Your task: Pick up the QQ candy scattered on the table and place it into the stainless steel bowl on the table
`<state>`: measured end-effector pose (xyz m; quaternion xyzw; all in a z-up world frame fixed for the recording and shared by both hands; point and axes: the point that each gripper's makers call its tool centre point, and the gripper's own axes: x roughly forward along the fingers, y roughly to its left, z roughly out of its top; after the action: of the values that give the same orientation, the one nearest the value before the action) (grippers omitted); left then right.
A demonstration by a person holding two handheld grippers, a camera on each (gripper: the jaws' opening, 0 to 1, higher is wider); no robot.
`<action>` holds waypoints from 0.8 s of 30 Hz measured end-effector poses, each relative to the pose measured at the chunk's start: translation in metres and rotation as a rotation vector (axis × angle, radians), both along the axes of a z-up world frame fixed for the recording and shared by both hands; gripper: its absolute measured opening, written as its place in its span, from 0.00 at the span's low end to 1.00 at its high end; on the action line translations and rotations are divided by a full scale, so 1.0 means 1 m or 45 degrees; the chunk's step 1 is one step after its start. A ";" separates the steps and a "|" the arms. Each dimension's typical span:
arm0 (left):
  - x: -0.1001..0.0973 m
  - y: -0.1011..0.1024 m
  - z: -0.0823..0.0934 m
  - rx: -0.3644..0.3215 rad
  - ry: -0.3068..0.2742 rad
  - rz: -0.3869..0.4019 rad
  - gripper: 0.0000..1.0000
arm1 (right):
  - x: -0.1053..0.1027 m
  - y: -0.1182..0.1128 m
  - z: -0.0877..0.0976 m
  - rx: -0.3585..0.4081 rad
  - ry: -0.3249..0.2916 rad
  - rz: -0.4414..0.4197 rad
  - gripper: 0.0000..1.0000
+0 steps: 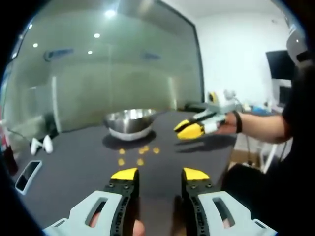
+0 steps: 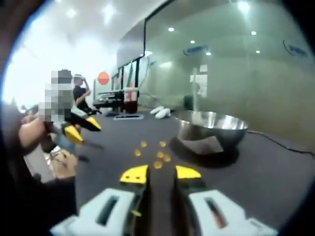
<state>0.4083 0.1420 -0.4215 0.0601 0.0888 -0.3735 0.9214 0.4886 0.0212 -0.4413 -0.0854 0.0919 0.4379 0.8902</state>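
Currently, in the left gripper view, the left gripper (image 1: 160, 174) hovers over the table (image 1: 69, 162) with its yellow-tipped jaws apart and nothing between them. The bowl (image 1: 130, 122) stands on the table beyond the jaws. Five candies (image 1: 140, 153) lie scattered on the table just in front of the bowl, between it and the left gripper. The right gripper (image 1: 188, 129), held by a hand (image 1: 222, 124), hangs above the table to the right of the bowl; whether its jaws are apart or together cannot be told from this angle. A phone (image 1: 27, 175) lies flat on the table well to the left of the bowl.

Next, in the right gripper view, the right gripper (image 2: 160, 173) hovers over the table (image 2: 275, 177) with its jaws apart and empty. The bowl (image 2: 210, 130) stands ahead of it. The candies (image 2: 158, 154) lie just to the left of the bowl, in front of the jaw tips. The left gripper (image 2: 81, 129), gripped by a hand (image 2: 30, 132), is well to the left of the bowl.
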 end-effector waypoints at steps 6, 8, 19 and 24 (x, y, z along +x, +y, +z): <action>-0.004 0.001 -0.001 0.012 0.000 0.003 0.36 | 0.008 0.016 -0.013 -0.052 0.031 0.028 0.20; -0.006 0.001 0.000 0.014 0.000 0.001 0.36 | 0.012 0.022 -0.016 -0.057 0.036 0.028 0.20; -0.010 0.007 0.001 0.026 -0.004 0.007 0.36 | 0.033 0.049 -0.031 -0.097 0.137 0.039 0.18; -0.010 0.007 0.002 0.031 -0.006 0.005 0.36 | 0.037 0.053 -0.037 -0.137 0.146 0.040 0.14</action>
<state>0.3987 0.1495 -0.4193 0.0721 0.0913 -0.3706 0.9215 0.5257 0.0746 -0.4782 -0.1093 0.1648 0.4503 0.8707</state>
